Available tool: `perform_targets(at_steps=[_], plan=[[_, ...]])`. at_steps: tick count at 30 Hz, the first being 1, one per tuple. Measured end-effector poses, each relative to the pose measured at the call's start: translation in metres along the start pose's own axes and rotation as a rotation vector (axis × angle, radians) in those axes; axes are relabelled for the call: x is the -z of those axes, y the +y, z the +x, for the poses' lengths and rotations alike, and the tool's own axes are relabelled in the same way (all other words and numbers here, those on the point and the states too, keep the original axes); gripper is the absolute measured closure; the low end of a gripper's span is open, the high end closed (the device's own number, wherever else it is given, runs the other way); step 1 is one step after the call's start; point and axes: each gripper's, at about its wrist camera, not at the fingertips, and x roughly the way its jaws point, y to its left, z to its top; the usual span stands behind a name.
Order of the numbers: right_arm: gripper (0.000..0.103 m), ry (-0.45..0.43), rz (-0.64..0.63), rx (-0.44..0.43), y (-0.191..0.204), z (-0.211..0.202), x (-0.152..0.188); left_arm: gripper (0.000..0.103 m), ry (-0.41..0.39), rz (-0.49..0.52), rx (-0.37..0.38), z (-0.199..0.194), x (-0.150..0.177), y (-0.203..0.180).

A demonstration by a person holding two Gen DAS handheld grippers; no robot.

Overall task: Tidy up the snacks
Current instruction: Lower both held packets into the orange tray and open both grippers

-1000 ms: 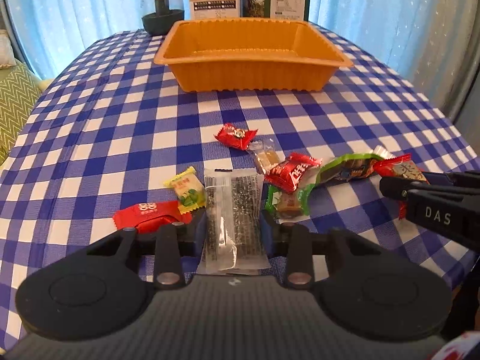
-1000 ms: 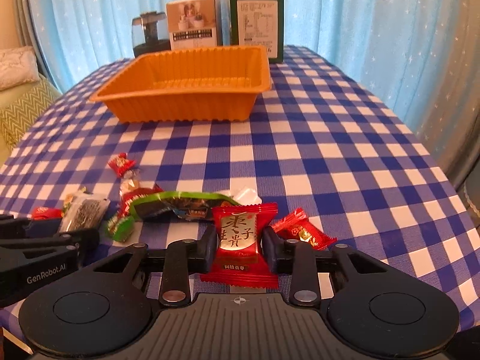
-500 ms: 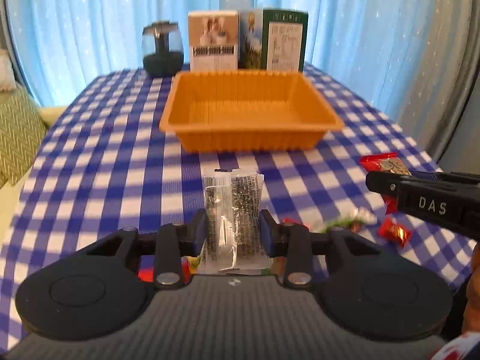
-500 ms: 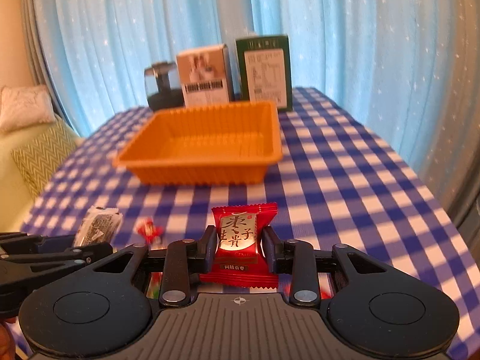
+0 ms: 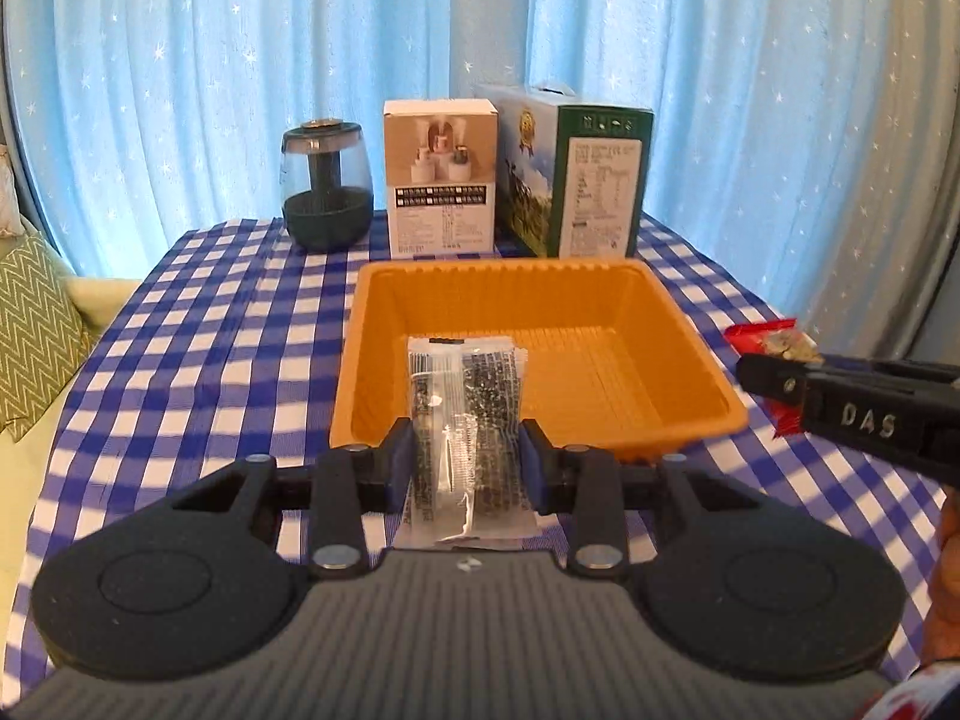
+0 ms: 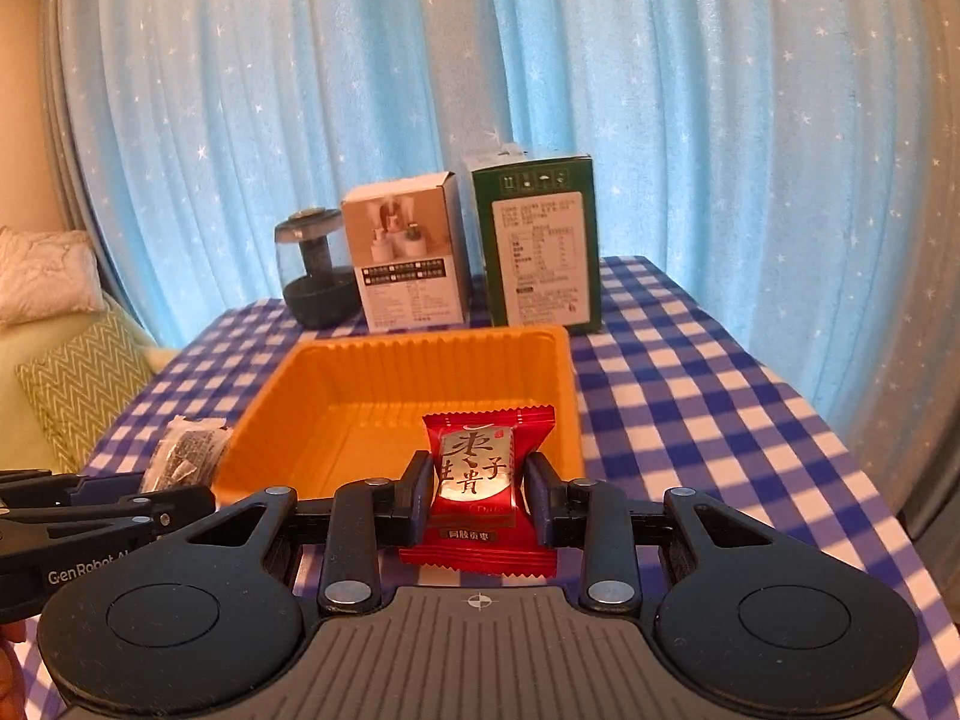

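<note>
Blue star-speckled curtains [image 5: 180, 90] back a blue-checked tablecloth [image 5: 180, 360]. Ahead of both sets of jaws sits the orange tray [image 5: 708, 396]. Left gripper [image 5: 467, 456] is clamped on a clear sesame packet [image 5: 465, 420], upright between its pads; right gripper [image 6: 478, 495] pinches a red date candy [image 6: 477, 480] likewise.

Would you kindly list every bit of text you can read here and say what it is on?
"DAS": side of the right gripper.
"GenRobot": side of the left gripper, cut off after that.
"Date": red candy, under large Chinese characters.
White box, green box, clear packet: print too small to read.
</note>
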Motion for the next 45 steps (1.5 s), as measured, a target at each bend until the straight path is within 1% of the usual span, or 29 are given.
perform_targets(at_steps=[4, 7, 11, 14, 21, 28, 38, 41, 42, 45], plan=[[0.07, 0.013, -0.009, -0.005, 0.002, 0.026, -0.007, 0.07, -0.006, -0.024, 0.006, 0.018, -0.008, 0.007], [0.07, 0.018, -0.012, -0.002, 0.003, 0.043, -0.012, 0.07, -0.012, -0.06, 0.037, 0.031, -0.012, 0.015], [0.07, 0.027, -0.001, 0.0, 0.004, 0.064, -0.018, 0.07, -0.025, -0.041, 0.036, 0.044, -0.018, 0.017], [0.07, 0.032, 0.002, -0.002, 0.004, 0.077, -0.021, 0.07, -0.022, -0.052, 0.052, 0.056, -0.022, 0.021], [0.07, 0.08, 0.016, 0.0, 0.003, 0.104, -0.02, 0.069, -0.02, -0.067, 0.067, 0.082, -0.027, 0.029], [0.07, 0.1, 0.04, -0.006, 0.0, 0.117, -0.02, 0.069, -0.002, -0.068, 0.074, 0.101, -0.028, 0.032], [0.07, 0.12, 0.055, -0.003, -0.002, 0.127, -0.018, 0.069, 0.007, -0.059, 0.087, 0.112, -0.027, 0.027], [0.07, 0.122, 0.059, -0.002, -0.003, 0.127, -0.018, 0.067, -0.004, -0.069, 0.081, 0.114, -0.026, 0.028], [0.07, 0.124, 0.06, -0.003, -0.003, 0.128, -0.018, 0.062, -0.001, -0.066, 0.075, 0.114, -0.026, 0.029], [0.07, 0.126, 0.06, -0.003, -0.002, 0.128, -0.017, 0.061, 0.001, -0.069, 0.063, 0.113, -0.026, 0.031]])
